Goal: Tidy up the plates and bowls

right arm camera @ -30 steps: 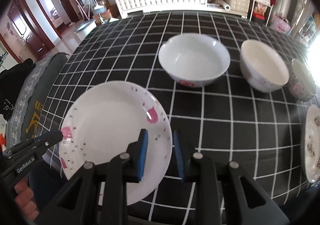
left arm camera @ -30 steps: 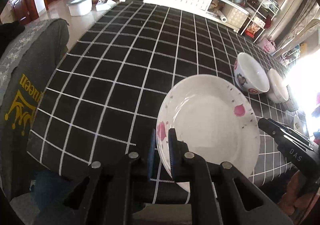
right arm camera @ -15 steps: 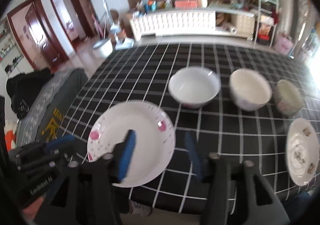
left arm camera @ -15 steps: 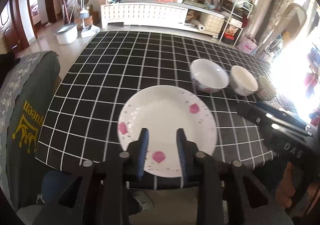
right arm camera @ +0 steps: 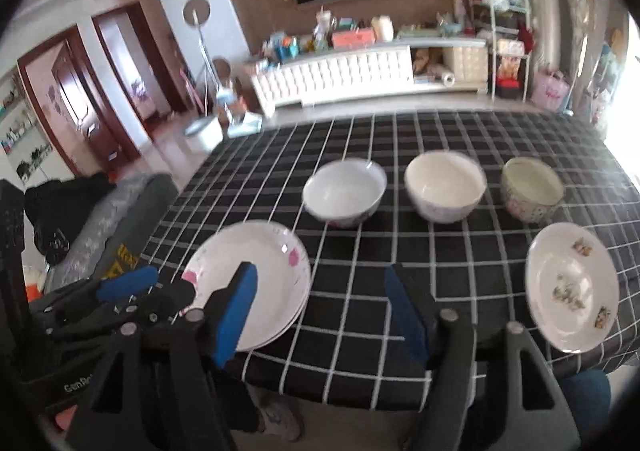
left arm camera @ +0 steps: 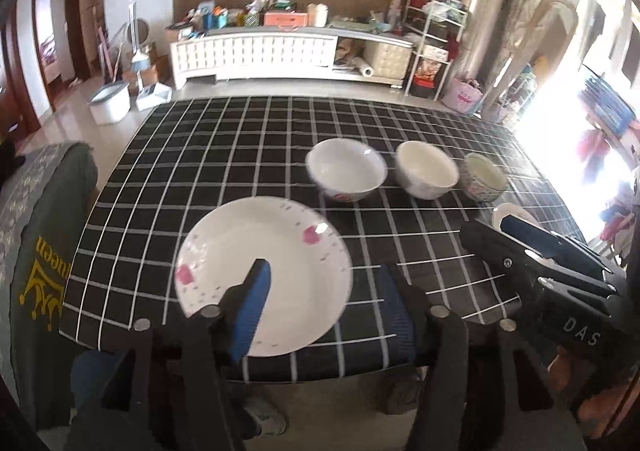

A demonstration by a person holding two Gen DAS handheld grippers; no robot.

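Note:
A white plate with pink flowers [left arm camera: 276,263] lies at the table's front left; in the right wrist view [right arm camera: 264,279] it looks like a stack of two. Behind it stand three bowls in a row: a white one [left arm camera: 346,169], a cream one [left arm camera: 426,174] and a small patterned one [left arm camera: 482,177]. A smaller decorated plate [right arm camera: 572,287] lies at the front right. My left gripper [left arm camera: 324,291] is open and empty, raised in front of the flowered plate. My right gripper [right arm camera: 320,291] is open and empty, raised over the front edge.
The table has a black cloth with white checks [left arm camera: 240,147]. A grey chair cover [left arm camera: 36,251] stands at the left. A white cabinet [left arm camera: 256,51] with clutter and shelves stands beyond the table.
My left gripper let go of the flowered plate's rim and opened wide. Both grippers pulled back and up from the table. The plate now lies flat.

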